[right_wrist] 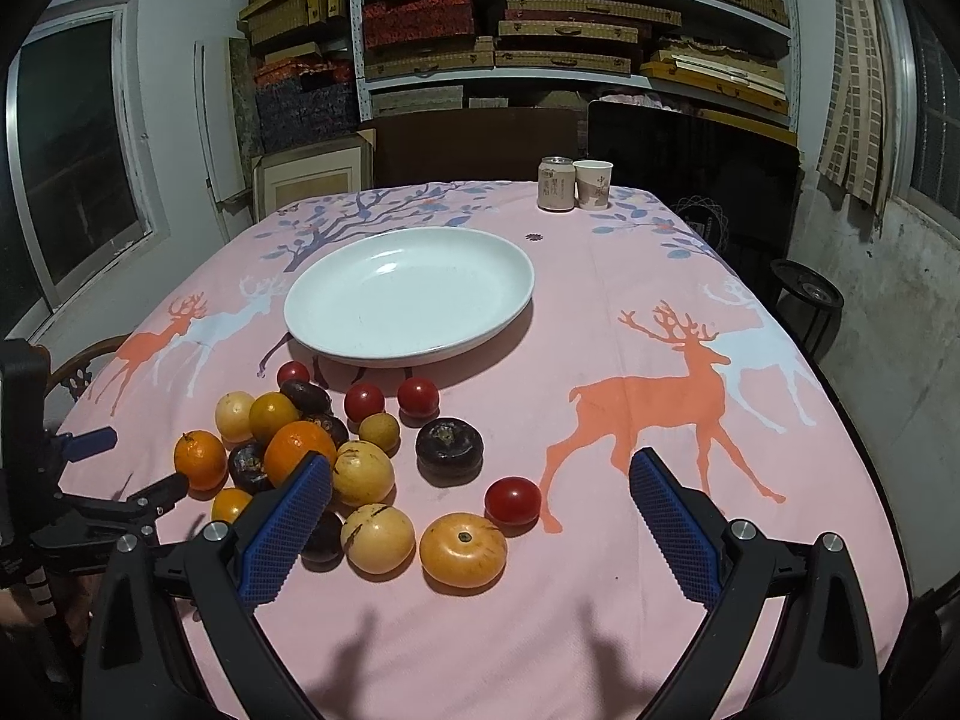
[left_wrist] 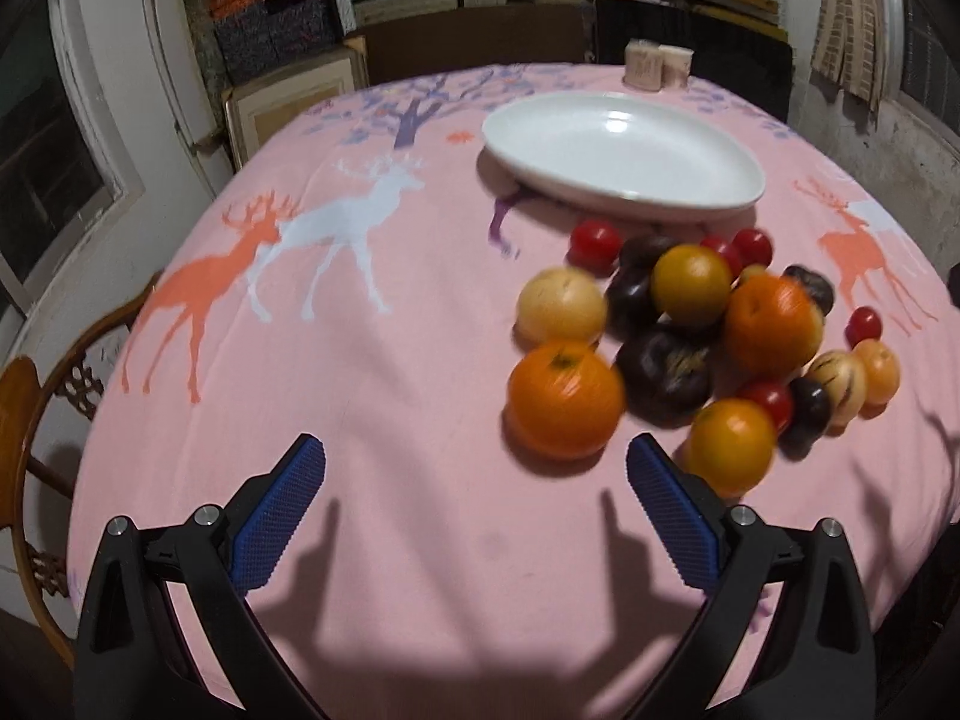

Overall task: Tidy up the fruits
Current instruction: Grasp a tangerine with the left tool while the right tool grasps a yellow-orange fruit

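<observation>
- Two claws, both spread wide w/ nothing between the pads: left gripper (left_wrist: 474, 468) and right gripper (right_wrist: 480, 480) hover just above the pink deer tablecloth (right_wrist: 600, 312), prob. lined up for a first pick.
- Fruit pile (right_wrist: 312, 456) sits loose on the cloth, none on the white plate (right_wrist: 336, 324) yet, so sorting looks barely begun (a judgement).
- Left claw view: large orange (left_wrist: 564, 399) lies just ahead, right of centre, closest to the right pad; a smaller orange-yellow fruit (left_wrist: 729, 444) is beside that pad's outer side. Plate is farther ahead & to the right, past the pile. Picture is motion-blurred, so fine detail of the fruits is unclear.
- Right claw view: pile is ahead-left; its left pad overlaps an orange (right_wrist: 297, 450) in the picture, contact can't be told. Nearest between the fingers: a yellow-orange tomato-like fruit (right_wrist: 463, 549) and a red cherry tomato (right_wrist: 512, 499). A dark purple fruit (right_wrist: 449, 447) is farther ahead.
- Plate stands straight ahead beyond the fruits, within easy reach of both claws, likely the drop spot.
- Can (right_wrist: 555, 183) & paper cup (right_wrist: 593, 182) stand touching or nearly so at the far table edge, well apart from the work.
- Left gripper shows at the left edge of the right view, near the pile; risk: round fruits may roll if nudged.
</observation>
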